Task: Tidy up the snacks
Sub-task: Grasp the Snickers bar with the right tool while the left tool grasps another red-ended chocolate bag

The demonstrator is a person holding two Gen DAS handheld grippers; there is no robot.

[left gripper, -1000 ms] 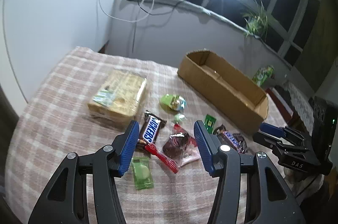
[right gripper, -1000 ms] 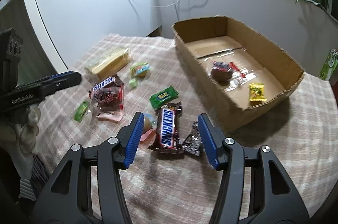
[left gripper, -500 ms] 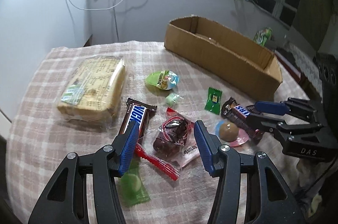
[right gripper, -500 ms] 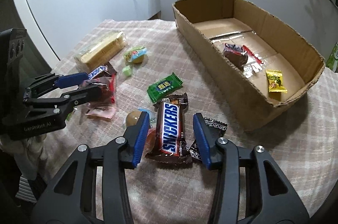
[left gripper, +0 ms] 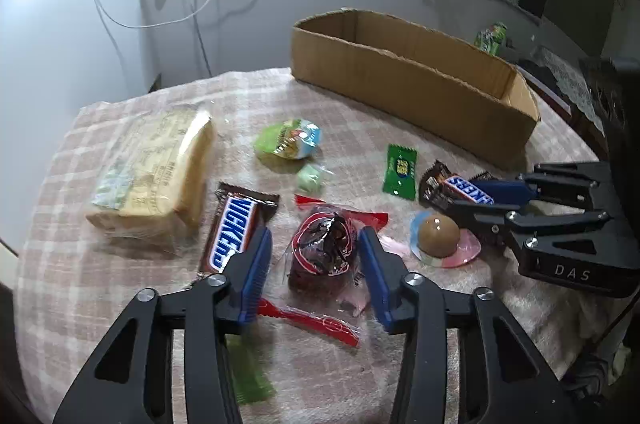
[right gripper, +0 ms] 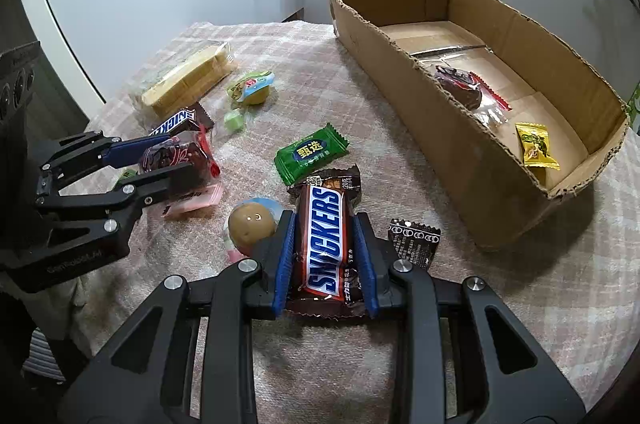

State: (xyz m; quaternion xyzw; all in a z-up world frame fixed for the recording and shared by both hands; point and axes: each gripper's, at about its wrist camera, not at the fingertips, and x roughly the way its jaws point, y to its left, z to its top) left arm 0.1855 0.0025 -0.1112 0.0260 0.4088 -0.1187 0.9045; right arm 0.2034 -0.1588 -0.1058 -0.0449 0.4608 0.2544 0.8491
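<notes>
My left gripper (left gripper: 314,236) sits low over a chocolate cake in a clear and red wrapper (left gripper: 324,256). Its jaws are closing around the cake, and a thin gap still shows at the left pad. My right gripper (right gripper: 324,220) has its blue pads pressed on the sides of a Snickers bar (right gripper: 324,240) that lies on the checked cloth; its jaws are still closing. Each gripper shows in the other's view: the left gripper (right gripper: 176,155) at the cake (right gripper: 172,159), the right gripper (left gripper: 468,199) at the bar (left gripper: 466,185). A cardboard box (right gripper: 440,127) stands behind on the right.
The box holds another wrapped cake (right gripper: 460,87) and a yellow candy (right gripper: 534,145). Loose on the cloth are a second Snickers (left gripper: 234,228), a biscuit pack (left gripper: 156,171), a green candy (right gripper: 310,153), a brown jelly cup (right gripper: 250,220), a green jelly cup (left gripper: 290,139) and a black packet (right gripper: 412,244).
Both grippers have sunk toward the cloth and their jaws have narrowed. The right one now straddles and touches the Snickers bar; the left has rolled and closed in on the cake.
</notes>
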